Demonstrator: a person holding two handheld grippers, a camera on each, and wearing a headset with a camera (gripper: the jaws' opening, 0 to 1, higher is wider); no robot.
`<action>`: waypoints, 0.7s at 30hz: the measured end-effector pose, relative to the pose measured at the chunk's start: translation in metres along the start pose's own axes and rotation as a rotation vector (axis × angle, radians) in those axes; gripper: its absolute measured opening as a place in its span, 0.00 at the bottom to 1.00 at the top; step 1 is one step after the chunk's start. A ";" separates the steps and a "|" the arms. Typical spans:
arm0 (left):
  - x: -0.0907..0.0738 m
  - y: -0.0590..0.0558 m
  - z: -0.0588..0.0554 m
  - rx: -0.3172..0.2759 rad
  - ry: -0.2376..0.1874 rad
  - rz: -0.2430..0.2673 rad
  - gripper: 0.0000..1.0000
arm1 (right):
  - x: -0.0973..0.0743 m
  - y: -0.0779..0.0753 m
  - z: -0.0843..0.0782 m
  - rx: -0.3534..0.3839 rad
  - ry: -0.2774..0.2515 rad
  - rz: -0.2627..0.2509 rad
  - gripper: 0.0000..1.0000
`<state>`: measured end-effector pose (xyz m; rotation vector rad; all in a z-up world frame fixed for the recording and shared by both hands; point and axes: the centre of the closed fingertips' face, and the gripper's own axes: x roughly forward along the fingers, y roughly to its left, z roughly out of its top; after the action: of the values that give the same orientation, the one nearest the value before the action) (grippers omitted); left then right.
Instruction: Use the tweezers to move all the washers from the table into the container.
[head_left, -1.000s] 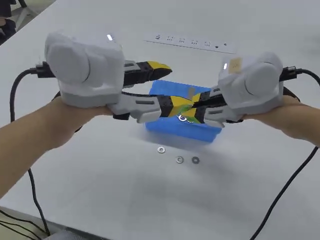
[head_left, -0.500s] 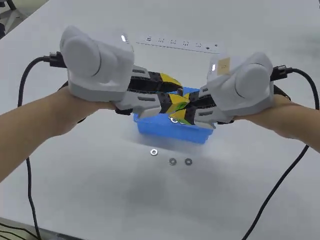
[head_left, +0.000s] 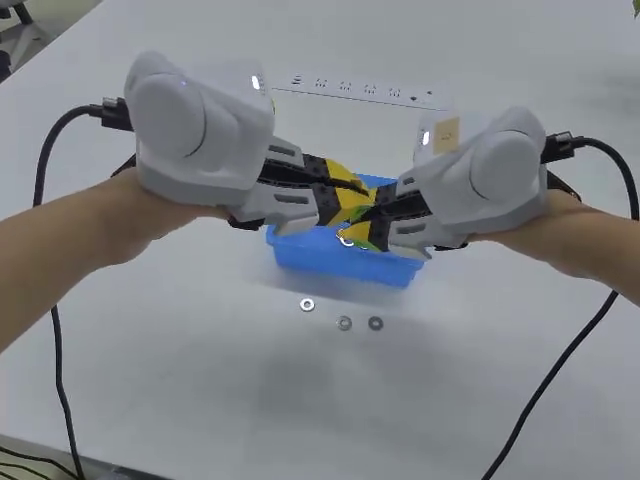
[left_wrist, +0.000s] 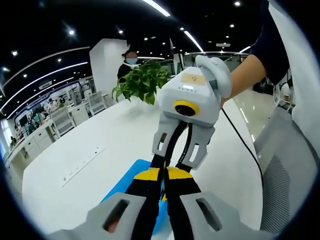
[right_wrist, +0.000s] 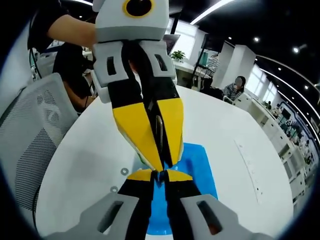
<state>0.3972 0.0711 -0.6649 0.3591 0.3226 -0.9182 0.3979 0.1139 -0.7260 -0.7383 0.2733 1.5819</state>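
Currently three washers (head_left: 344, 322) lie loose on the white surface (head_left: 180, 380), in a short row just in front of the blue container (head_left: 330, 262) and apart from it. A small pale ring (head_left: 347, 240) shows inside the container; too small to confirm as a washer. My left hand-held gripper (left_wrist: 163, 176) and right hand-held gripper (right_wrist: 160, 175) meet tip to tip above the container, each with its jaws drawn together. I cannot tell whether either has anything clamped. A white power strip (head_left: 360, 90) lies beyond the container on the surface
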 end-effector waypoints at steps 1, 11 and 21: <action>0.000 0.000 0.001 0.002 0.000 0.003 0.05 | 0.000 0.000 0.001 -0.001 -0.002 -0.001 0.09; -0.001 -0.003 0.010 0.025 0.004 0.016 0.06 | -0.008 0.003 0.001 -0.001 0.009 -0.014 0.22; -0.016 -0.013 0.022 0.039 -0.015 0.044 0.06 | -0.027 0.013 -0.001 0.009 0.013 -0.055 0.35</action>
<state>0.3803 0.0653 -0.6407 0.3939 0.2827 -0.8850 0.3859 0.0893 -0.7136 -0.7428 0.2675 1.5239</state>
